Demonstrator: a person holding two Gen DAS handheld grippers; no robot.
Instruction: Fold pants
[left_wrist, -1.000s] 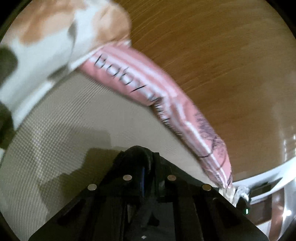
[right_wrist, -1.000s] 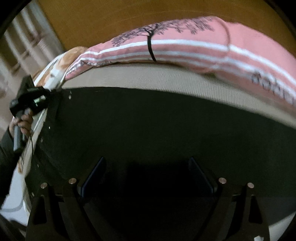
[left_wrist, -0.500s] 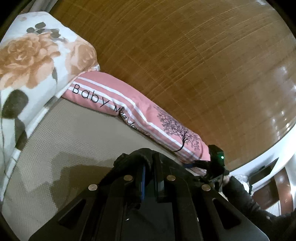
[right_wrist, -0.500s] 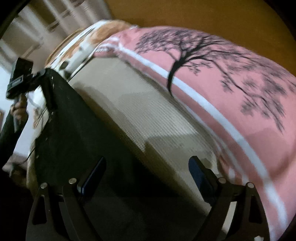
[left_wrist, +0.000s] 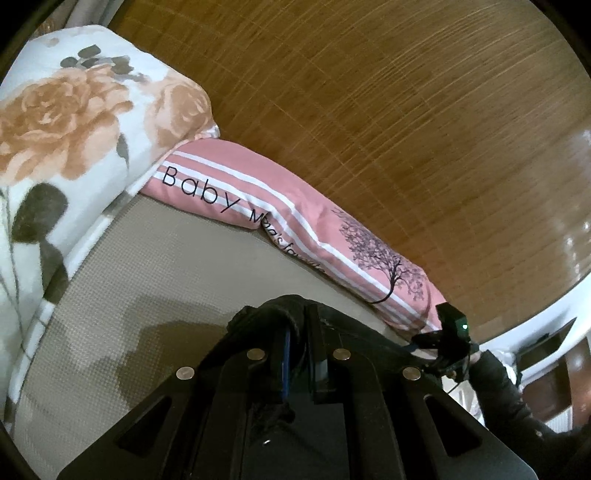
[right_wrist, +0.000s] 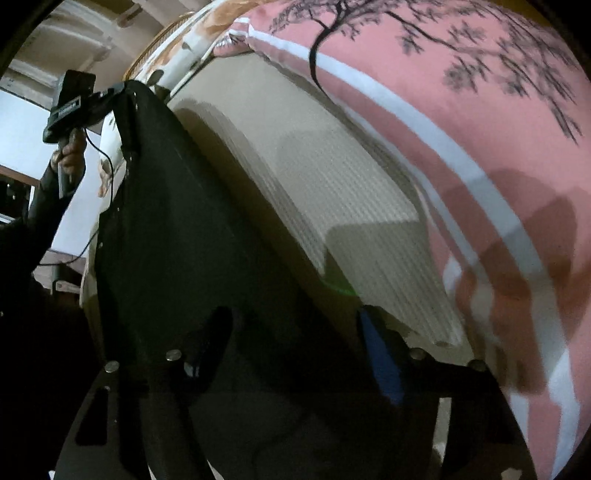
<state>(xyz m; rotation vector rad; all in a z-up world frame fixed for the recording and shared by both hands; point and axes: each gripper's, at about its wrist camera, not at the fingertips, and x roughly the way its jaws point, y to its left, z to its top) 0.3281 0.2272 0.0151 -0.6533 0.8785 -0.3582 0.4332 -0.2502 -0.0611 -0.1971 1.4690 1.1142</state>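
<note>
The left gripper (left_wrist: 299, 332) has its 2 fingers pressed together on a bunched edge of the black pants (right_wrist: 177, 221), the dark cloth gathered up between the blue-lined pads. From the other side, the same gripper (right_wrist: 110, 90) shows up high and to the left, gripped in a bare hand (right_wrist: 70, 155) with a dark sleeve below it, one corner of the pants pinched at its tip. The pants hang from that corner as a wide dark sheet, lifted off the beige textured mattress (right_wrist: 332, 177) and running down toward the right gripper (right_wrist: 295, 339). That one has its fingers spread apart, a blue pad (right_wrist: 380, 362) showing on one of them, and the black fabric lies across the gap between them; whether any cloth is actually caught there I cannot tell. In the left camera's view the right gripper (left_wrist: 448, 334) is a small black unit with a green light, low at the right beside the end of the pink pillow (left_wrist: 295, 218) printed with "Baby" and a tree. A white floral pillow (left_wrist: 74, 122) sits next to the pink one, both against the wooden headboard (left_wrist: 388, 110).
</note>
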